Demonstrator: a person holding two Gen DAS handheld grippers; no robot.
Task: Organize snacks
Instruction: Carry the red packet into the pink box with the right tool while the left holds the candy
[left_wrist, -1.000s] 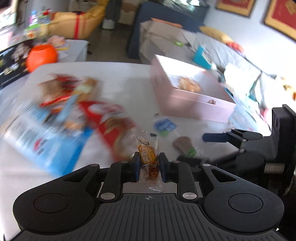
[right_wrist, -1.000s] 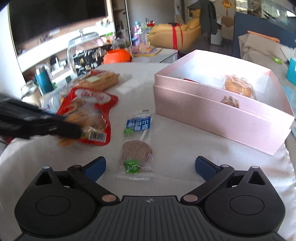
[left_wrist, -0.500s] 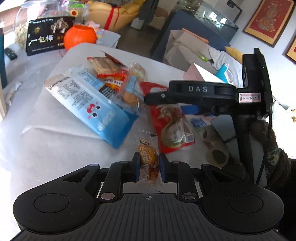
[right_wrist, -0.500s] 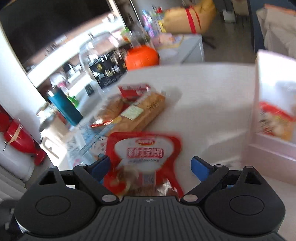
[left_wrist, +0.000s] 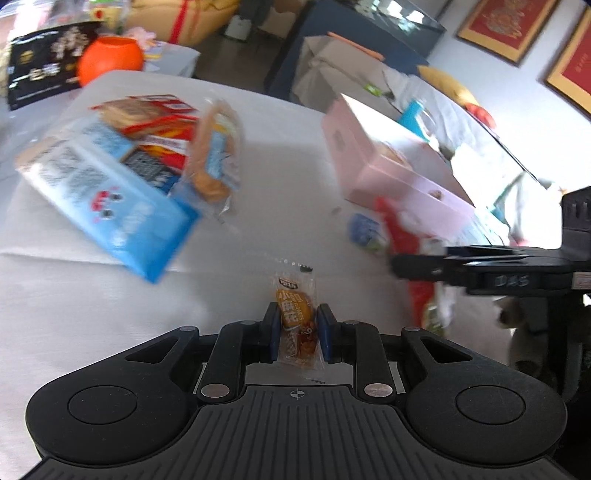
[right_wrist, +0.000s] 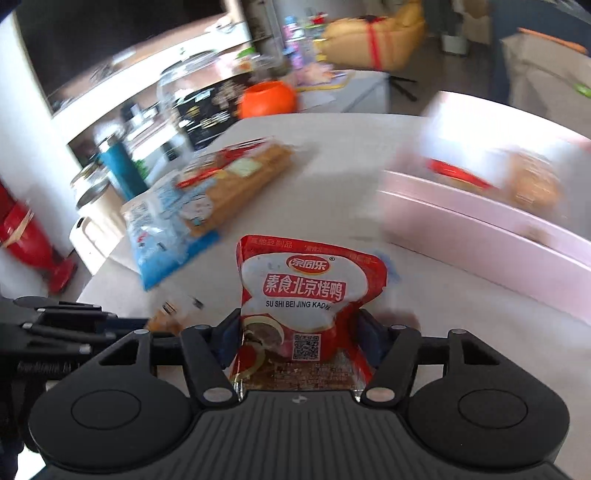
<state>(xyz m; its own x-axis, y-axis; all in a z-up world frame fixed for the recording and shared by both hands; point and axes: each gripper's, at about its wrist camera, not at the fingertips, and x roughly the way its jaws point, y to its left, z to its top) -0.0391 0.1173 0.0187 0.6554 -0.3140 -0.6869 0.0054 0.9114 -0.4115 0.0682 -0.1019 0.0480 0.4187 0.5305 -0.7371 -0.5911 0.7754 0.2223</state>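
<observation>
My left gripper (left_wrist: 297, 325) is shut on a small orange snack packet (left_wrist: 295, 310), held just above the white tablecloth. My right gripper (right_wrist: 299, 332) has a red pouch (right_wrist: 306, 288) with white lettering upright between its jaws. The jaws are closing and both blue pads press on the pouch's sides. In the left wrist view the right gripper (left_wrist: 480, 269) reaches in from the right with the red pouch (left_wrist: 397, 225) blurred beneath it. The open pink box (right_wrist: 480, 236) stands just right of it and holds a red packet and a round pastry.
A pile of snacks lies at the table's left: a blue packet (left_wrist: 110, 206), red cracker packs (left_wrist: 147, 122) and a wrapped bread (left_wrist: 214, 155). A small blue-labelled packet (left_wrist: 364, 232) lies by the pink box (left_wrist: 388, 173). An orange bowl (left_wrist: 110, 59) stands beyond the table.
The right gripper's jaws have come together on the red pouch and raised it off the cloth. The left gripper keeps its hold on the orange packet while its view swings.
</observation>
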